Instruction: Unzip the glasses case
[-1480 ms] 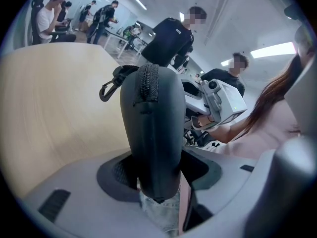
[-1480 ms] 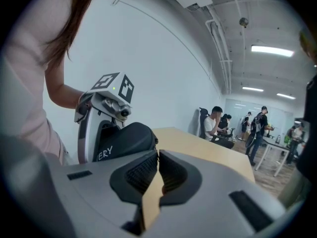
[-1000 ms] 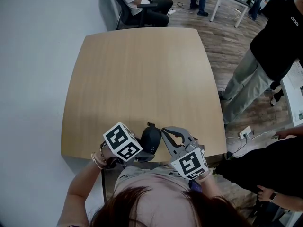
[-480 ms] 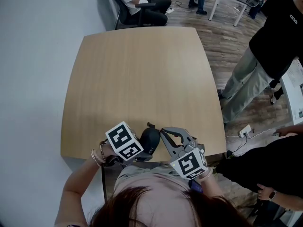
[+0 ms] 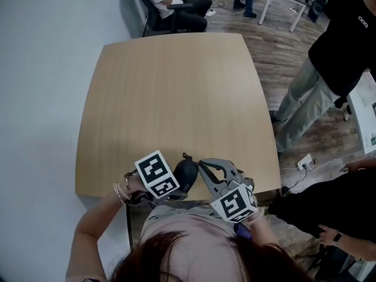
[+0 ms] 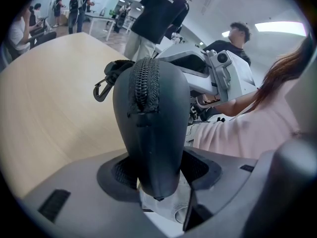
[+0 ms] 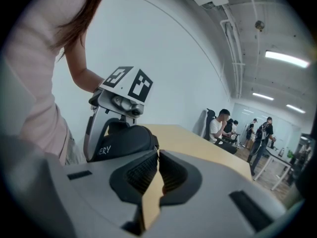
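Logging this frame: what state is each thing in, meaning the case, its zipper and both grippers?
glasses case: closed, clamped between the left gripper's pads.
zipper: zipped shut along the stretch that shows.
left gripper: shut on the glasses case.
right gripper: jaws together beside the case's edge; whether they pinch the zipper pull cannot be told.

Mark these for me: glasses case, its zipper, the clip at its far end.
glasses case (image 6: 159,135): left gripper view, on the smooth dark shell below the zipper.
zipper (image 6: 144,86): left gripper view, on the closed teeth along the top.
clip (image 6: 115,69): left gripper view, on its dark body above the hook.
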Demonstrator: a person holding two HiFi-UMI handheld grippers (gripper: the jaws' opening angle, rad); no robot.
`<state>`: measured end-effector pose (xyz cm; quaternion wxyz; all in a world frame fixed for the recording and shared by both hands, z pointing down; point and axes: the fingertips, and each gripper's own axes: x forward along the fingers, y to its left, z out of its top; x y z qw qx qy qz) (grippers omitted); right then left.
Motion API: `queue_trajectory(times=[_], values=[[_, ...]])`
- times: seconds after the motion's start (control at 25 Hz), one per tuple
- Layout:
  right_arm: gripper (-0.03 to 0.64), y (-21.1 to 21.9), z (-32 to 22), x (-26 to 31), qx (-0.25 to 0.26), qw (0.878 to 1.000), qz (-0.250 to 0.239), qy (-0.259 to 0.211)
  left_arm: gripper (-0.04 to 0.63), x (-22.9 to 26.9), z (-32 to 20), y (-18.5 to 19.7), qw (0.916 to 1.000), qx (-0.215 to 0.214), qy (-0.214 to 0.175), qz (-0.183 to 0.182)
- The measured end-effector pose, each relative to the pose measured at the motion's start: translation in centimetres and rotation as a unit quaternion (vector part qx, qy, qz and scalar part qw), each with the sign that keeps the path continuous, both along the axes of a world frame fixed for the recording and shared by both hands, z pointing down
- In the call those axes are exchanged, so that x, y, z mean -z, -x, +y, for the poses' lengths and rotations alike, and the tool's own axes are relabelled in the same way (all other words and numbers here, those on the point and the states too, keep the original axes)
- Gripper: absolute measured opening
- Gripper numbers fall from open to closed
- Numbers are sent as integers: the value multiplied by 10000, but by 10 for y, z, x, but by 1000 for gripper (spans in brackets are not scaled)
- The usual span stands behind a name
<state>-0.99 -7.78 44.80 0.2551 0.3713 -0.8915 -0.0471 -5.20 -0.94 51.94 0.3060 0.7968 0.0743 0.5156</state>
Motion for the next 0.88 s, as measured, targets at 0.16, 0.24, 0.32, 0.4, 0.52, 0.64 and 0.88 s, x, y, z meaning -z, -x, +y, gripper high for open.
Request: queue_trajectory(times=[0.16,0.24,0.32,0.4,0.52,0.64,0.88], values=[[18,-1,2,-1,46,10000,48,-10,239,-2,2,0,9998,-152,-24,-99],[18,-2,3,1,74,10000,55,-20,239,-2,3,-1,9997,-204,-28,-136],[18,-2,4,3,120,9999,78,-39,239,-3,3,-2,9995,-253,-37,-177],[18,-2,4,2,176,9998,120,-51,239,-4,4,-1,9993,-301,-43,-219],[18,0,6,0,274,9995,175,-60,239,-7,6,-1,9989,-367,-57,-278],[18,0,7,1,358,9992,195,-63,239,-8,8,-2,9985,-429,-74,-344],[18,1,10,2,490,9985,231,-67,239,-11,12,-2,9973,-571,-75,-448]])
